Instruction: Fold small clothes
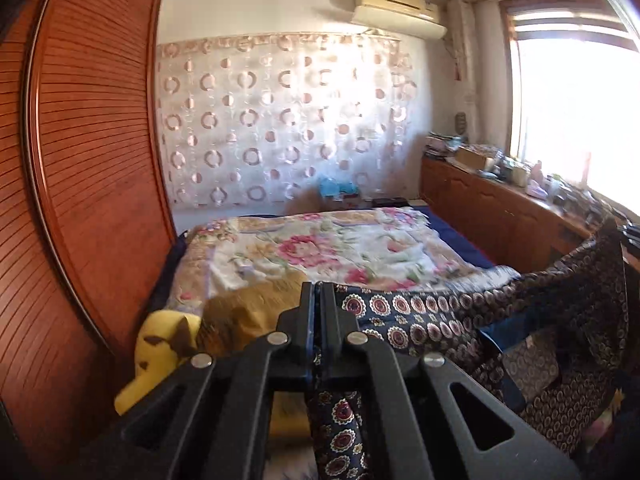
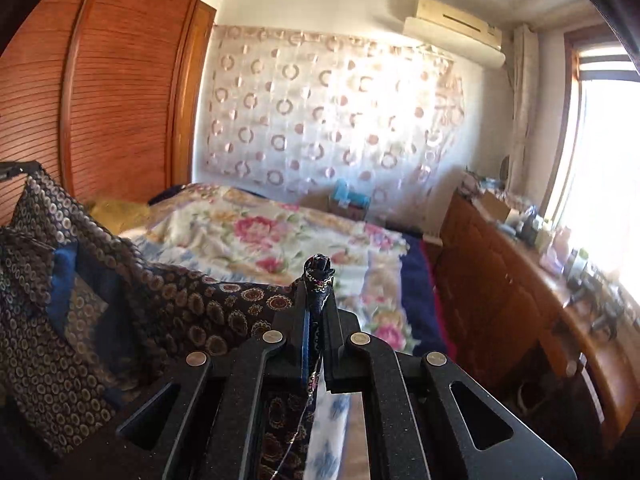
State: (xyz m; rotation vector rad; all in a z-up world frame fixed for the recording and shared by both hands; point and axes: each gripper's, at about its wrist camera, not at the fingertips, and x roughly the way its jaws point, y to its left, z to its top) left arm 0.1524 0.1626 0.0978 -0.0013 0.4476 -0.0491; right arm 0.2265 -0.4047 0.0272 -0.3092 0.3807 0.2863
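**Patterned garment held stretched above the bed, both grippers clamped on it**

Patterned garment (image 1: 440, 312): dark navy cloth printed with round medallions, hanging in the air over the near end of the bed (image 1: 320, 248), spread between the two grippers. Its upper edge runs taut from one gripper to the other; the rest sags below, showing a blue lining.

Bed: covered by a floral quilt, pink blooms on white, lying beyond and beneath the garment.

Louvred wooden wardrobe (image 1: 88, 152): stands along the bed's left side.

Low wooden cabinet (image 2: 500, 280): runs along the bed's right side under a bright window, its top cluttered with small items.

Yellow plush toy (image 1: 160, 344): on the bed's near left corner, beside a mustard cushion (image 1: 256, 312).

Left gripper (image 1: 318, 286): jaws pressed together, the garment's edge pinched between them and trailing down behind.

Right gripper (image 2: 318, 276): jaws likewise closed, a bunched corner of the garment poking out past the fingertips
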